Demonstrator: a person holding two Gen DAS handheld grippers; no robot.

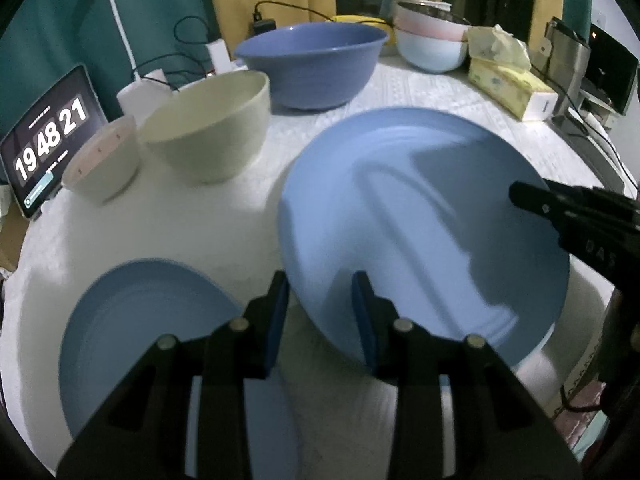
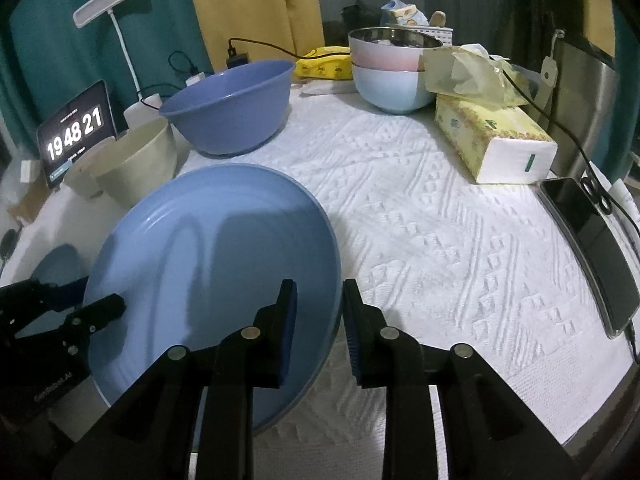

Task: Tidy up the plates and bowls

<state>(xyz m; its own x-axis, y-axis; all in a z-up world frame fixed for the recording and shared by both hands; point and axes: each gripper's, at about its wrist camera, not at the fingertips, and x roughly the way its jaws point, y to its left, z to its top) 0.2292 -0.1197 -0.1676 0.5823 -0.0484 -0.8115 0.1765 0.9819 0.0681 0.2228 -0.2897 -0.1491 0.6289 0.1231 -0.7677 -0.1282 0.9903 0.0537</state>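
1. Left wrist view: the left gripper (image 1: 320, 312) had its two blue-padded fingers apart, straddling the near edge of a large light-blue plate (image 1: 420, 220). The plate was tilted, its near rim raised off the white textured tablecloth (image 1: 192, 216). Whether the pads touched the rim could not be told. The right gripper (image 1: 532, 200) reached in from the right and met the plate's right rim.

2. In the same view, a second light-blue plate (image 1: 140, 320) lay flat at near left, empty. It looked the likely landing spot for stacking. To do this well, I judge the big plate should be kept level, carried over the smaller one, centred and lowered before release.

3. Containers in this view: a cream bowl (image 1: 208, 128) and a small cream-and-pink bowl (image 1: 104, 160) stood side by side at far left. A deep blue bowl (image 1: 312, 64) stood behind them. None of the three showed any contents. Far right, a pink bowl (image 1: 432, 20) sat nested in a pale blue bowl (image 1: 432, 54). What the top one held could not be made out.

4. Right wrist view: the right gripper (image 2: 320, 320) stood with one finger over the large plate's rim and one outside it. The fingers were narrowly spaced, and a firm clamp could not be confirmed. The left gripper (image 2: 100, 308) showed at the plate's left edge.

5. Also here: the pink bowl's metal lining showed, with something pale and unclear inside. A tissue box (image 2: 492, 140) and a phone (image 2: 592, 248) lay at right, well apart from the plate. A tablet clock (image 2: 76, 132) stood far left.
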